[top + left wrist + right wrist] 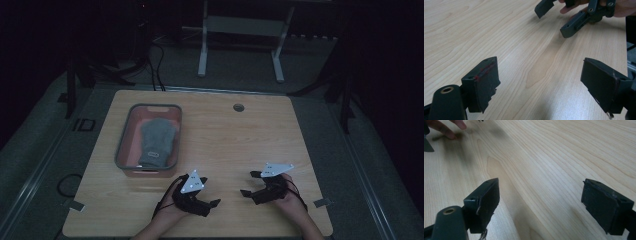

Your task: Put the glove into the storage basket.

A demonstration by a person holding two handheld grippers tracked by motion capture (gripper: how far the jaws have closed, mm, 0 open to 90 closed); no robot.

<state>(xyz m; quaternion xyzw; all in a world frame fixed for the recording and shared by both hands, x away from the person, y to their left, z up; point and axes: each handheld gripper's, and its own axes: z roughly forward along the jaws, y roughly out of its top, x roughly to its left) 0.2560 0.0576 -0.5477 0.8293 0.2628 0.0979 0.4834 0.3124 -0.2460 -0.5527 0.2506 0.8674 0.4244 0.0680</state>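
Resting near the table's (240, 135) front edge: left gripper (212, 204) and right gripper (248, 184), both jaws spread wide with nothing between, tips facing each other over bare wood. Grey glove (158, 139) lies flat inside the grey-rimmed bin (123, 137) at far left, well apart from both grippers.
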